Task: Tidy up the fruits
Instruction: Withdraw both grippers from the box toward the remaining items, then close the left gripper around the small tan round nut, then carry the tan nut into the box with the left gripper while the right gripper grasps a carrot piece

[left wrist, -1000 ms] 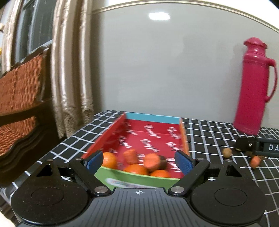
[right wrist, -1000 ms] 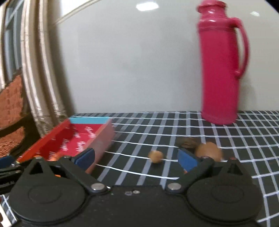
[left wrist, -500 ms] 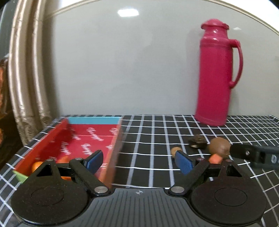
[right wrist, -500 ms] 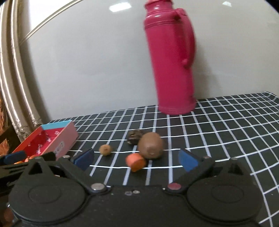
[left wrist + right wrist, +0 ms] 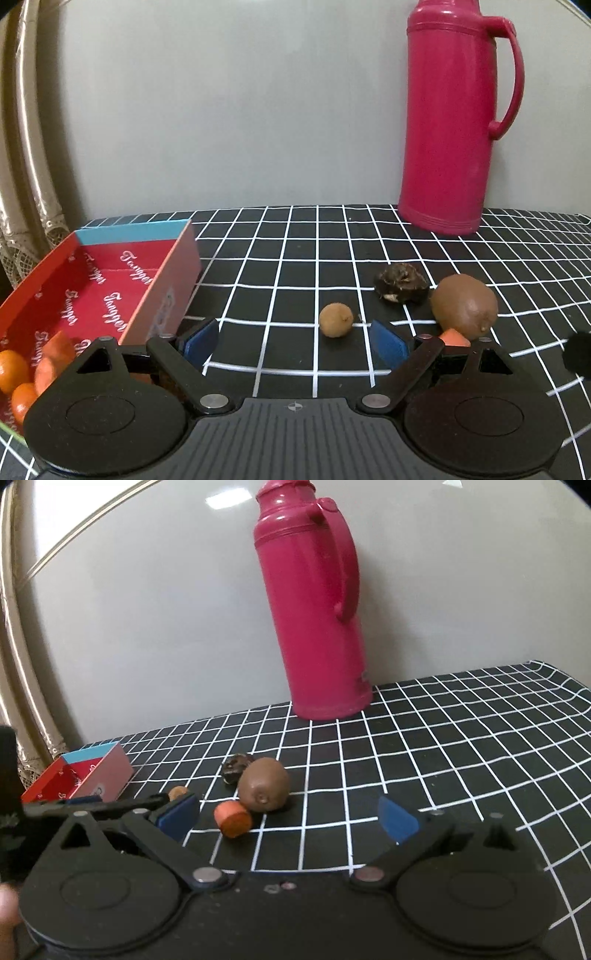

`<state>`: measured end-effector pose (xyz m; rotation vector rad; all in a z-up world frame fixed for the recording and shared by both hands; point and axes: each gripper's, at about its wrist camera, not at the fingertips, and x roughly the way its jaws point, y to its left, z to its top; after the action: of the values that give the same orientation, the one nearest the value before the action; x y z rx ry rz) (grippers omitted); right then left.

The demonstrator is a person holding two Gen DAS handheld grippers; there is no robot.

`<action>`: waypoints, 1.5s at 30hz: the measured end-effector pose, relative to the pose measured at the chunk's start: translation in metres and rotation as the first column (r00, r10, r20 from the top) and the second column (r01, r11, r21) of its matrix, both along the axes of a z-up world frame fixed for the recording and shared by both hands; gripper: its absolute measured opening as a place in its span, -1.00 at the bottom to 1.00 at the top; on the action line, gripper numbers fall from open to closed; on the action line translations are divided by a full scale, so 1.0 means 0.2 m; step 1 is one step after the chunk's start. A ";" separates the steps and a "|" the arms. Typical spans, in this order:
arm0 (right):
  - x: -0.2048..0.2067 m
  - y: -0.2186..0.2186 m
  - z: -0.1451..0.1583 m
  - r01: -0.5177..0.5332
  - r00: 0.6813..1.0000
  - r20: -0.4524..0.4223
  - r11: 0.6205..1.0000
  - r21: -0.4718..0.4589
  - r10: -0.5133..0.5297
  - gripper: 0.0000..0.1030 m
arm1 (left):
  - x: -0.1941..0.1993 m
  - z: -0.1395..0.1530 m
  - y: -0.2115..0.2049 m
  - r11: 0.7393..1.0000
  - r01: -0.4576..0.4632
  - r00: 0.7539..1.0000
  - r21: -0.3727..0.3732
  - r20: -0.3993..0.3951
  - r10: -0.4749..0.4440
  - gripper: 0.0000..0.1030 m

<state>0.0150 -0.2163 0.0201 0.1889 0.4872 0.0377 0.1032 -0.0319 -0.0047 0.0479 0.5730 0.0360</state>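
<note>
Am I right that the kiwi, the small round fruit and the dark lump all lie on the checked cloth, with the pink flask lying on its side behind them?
Not quite: the flask stands upright, as both wrist views show. The kiwi, small round fruit and dark lump do lie on the checked cloth, in front of it.

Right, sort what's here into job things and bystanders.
Job: kiwi, carrot piece, small tan fruit, dark shrivelled fruit, red box holding oranges.
Bystanders: pink thermos, checked tablecloth, curtain.
</note>
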 end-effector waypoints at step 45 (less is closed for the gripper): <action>0.02 0.01 -0.03 -0.048 0.999 -0.011 0.995 0.084 0.049 1.00 | 0.08 -0.05 -0.11 0.997 0.053 0.997 0.051 0.053 -0.056 -0.49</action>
<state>0.0183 -0.2148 0.0149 0.2596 0.5034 0.1046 0.1191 -0.0542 -0.0157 0.1102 0.5162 -0.0020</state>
